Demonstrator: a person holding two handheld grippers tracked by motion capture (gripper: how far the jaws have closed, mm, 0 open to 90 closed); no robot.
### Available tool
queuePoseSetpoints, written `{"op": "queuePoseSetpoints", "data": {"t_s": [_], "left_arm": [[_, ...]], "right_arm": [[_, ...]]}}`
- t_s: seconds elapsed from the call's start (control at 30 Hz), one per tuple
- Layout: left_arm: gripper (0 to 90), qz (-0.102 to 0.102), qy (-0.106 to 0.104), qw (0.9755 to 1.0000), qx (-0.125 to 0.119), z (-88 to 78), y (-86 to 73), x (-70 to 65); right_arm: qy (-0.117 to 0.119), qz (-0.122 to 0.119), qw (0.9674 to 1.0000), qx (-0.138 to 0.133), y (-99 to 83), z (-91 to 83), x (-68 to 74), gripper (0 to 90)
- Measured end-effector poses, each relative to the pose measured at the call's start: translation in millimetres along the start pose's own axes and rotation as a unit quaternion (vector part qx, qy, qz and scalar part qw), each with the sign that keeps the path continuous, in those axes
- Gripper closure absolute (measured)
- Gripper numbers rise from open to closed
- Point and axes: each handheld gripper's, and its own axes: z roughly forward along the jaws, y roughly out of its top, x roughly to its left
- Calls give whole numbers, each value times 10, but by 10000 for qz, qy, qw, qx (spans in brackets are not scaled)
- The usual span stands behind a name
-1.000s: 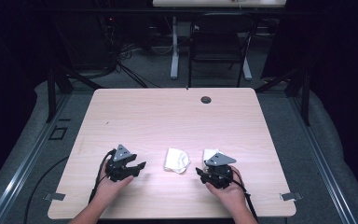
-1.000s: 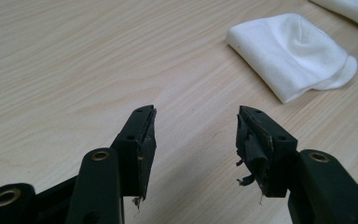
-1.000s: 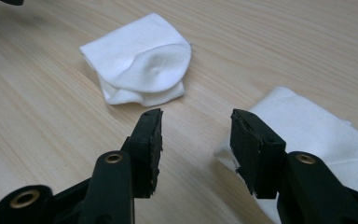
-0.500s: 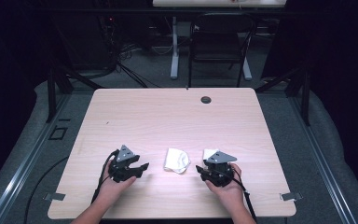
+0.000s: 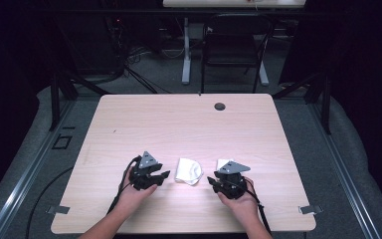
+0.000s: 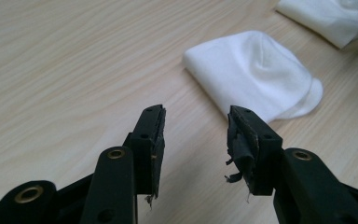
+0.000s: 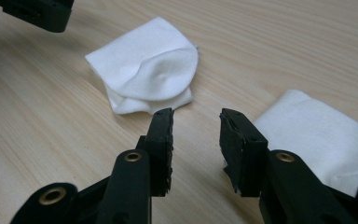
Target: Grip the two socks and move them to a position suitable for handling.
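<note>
Cloth folded on desk between both tools, untouched | second cloth beside right tool | left tool, right tool: jaws parted, just narrowing, nothing between | grasp not yet made.

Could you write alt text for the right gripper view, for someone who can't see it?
Two black jaws of the right gripper stand apart over a wooden table, nothing between them. A folded white cloth lies just beyond, a second white cloth at the right.
</note>
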Motion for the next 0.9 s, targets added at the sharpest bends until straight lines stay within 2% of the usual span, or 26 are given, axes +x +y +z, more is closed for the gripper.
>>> {"op": "queuePoseSetpoints", "data": {"t_s": [0.23, 0.33, 0.53, 0.63, 0.9], "left_arm": [[534, 27, -84, 10000, -17, 189, 154, -140], [530, 114, -25, 9999, 31, 234, 196, -183], [622, 215, 18, 9997, 83, 317, 234, -255], [656, 224, 37, 9995, 201, 366, 227, -256], [679, 246, 36, 9991, 355, 434, 185, -272]], "right_arm": [[-29, -80, 10000, -8, -10, 13, 19, 604], [-81, -94, 9999, 13, -15, 17, 15, 599], [-13, -32, 10000, -23, -15, 25, -1, 626], [-29, -26, 10000, -9, -17, 24, -9, 642], [-4, -27, 10000, -37, -13, 21, -22, 648]]}}
